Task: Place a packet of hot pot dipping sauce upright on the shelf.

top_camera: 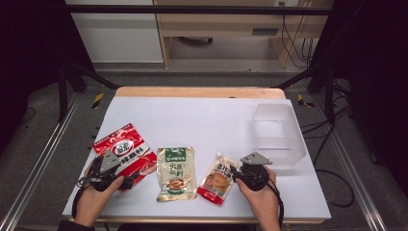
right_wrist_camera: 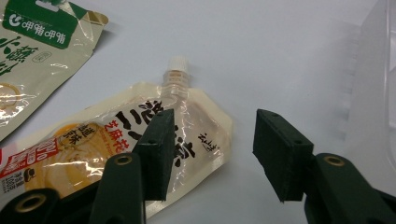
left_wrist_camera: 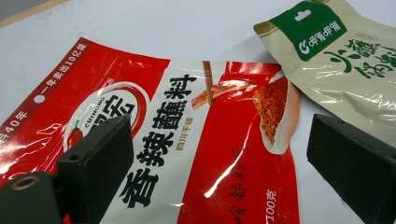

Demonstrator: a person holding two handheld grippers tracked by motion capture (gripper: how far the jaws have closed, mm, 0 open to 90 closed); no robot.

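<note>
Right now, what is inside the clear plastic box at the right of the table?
The clear box looks empty: through its walls only the white table is seen. Nothing stands in it, though glare blurs its far corner.

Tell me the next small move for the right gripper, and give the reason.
Probably ease the right gripper left and down so its open fingers straddle the spouted pouch's near edge, then close. In the right gripper view one finger already overlaps the pouch while the other hangs over bare table; nothing is gripped. The clear box stands just beyond.
</note>
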